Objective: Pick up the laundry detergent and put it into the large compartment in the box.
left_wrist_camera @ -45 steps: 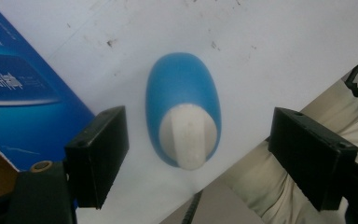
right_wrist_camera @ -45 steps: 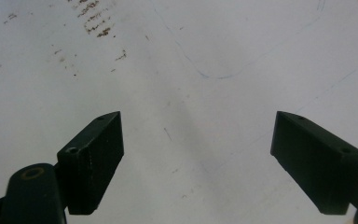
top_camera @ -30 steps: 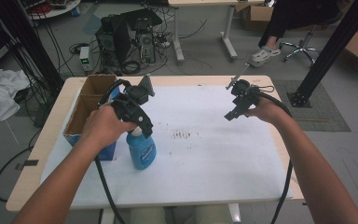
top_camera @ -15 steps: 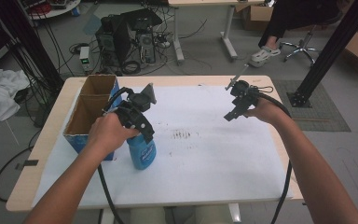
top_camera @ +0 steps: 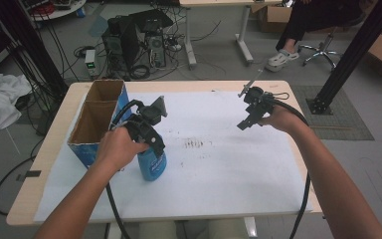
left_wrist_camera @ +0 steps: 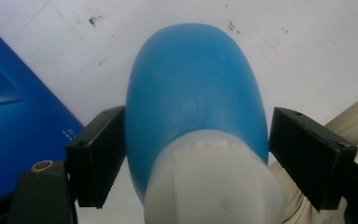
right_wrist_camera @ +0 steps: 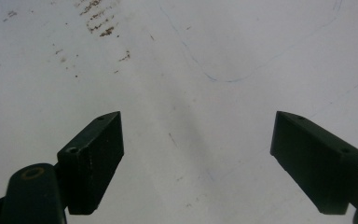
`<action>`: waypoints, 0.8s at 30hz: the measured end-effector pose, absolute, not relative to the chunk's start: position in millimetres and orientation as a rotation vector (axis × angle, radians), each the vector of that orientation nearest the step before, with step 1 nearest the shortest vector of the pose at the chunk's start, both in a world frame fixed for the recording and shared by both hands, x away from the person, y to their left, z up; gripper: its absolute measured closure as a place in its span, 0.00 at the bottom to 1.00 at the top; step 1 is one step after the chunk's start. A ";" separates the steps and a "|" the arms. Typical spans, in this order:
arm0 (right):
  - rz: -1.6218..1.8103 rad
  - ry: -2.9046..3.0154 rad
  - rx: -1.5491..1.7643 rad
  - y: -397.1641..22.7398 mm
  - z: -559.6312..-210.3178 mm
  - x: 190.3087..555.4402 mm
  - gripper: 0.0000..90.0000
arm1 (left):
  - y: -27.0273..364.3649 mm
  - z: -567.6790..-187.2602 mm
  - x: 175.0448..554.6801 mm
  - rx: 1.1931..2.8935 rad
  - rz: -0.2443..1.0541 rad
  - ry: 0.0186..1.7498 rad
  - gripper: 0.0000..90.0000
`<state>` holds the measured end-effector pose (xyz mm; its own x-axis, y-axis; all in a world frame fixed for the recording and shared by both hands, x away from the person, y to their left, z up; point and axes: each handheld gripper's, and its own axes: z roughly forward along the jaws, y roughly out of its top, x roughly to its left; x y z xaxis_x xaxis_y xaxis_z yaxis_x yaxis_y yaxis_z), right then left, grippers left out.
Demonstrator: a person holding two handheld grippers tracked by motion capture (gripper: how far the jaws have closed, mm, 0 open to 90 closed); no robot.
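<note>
At the left edge of the table [top_camera: 49,149] stands a cardboard box [top_camera: 95,119] with blue outer walls, open at the top and split into two compartments. From the high view both show bare brown cardboard inside; I can't see anything lying in either one, though the near compartment's floor is partly hidden by its wall.

Just beside the box, to its right, a blue bottle [top_camera: 152,163] stands upright on the white sheet [top_camera: 219,169] that covers the tabletop. The left gripper [top_camera: 151,142] comes down over the top of it, held in the person's left hand [top_camera: 117,147]. In the left gripper view the bottle's blue body [left_wrist_camera: 196,93] and pale whitish neck sit between the two black jaws: the left jaw lies against the bottle's side, while a thin strip of white paper shows between the bottle and the right jaw. So the jaws are spread around the bottle, bracketing it rather than pinching it. The box's blue wall [left_wrist_camera: 18,130] shows close by on the left of that view.

Middle of the sheet, a patch of brown smudges [top_camera: 195,144].

Farther right, well apart from the bottle, the right gripper [top_camera: 246,122] hangs in the air above the sheet, in the person's right hand [top_camera: 278,118]. Its jaws stand wide apart with nothing between them, just stained white paper below.
</note>
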<state>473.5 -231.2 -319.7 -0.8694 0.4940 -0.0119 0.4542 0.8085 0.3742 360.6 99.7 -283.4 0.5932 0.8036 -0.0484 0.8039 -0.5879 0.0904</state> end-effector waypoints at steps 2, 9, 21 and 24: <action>0.556 2.883 0.760 -231.1 -319.3 473.0 0.19 | 99.7 -285.2 360.6 2.709 0.000 1.373 0.23; 0.556 2.880 0.762 -232.6 -318.5 472.3 0.19 | 100.1 -288.6 361.1 2.704 -0.003 1.379 0.24; 0.554 2.881 0.762 -232.3 -318.7 472.4 0.19 | 99.7 -289.6 361.9 2.709 -0.003 1.373 0.27; 0.557 2.881 0.760 -231.9 -319.1 472.6 0.19 | 99.6 -289.7 361.6 2.707 0.001 1.374 0.29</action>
<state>472.6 -231.9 -319.1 -0.8686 0.4953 -0.0124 0.4550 0.8073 0.3757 361.6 99.6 -289.7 0.5913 0.8050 -0.0475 0.8050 -0.5857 0.0948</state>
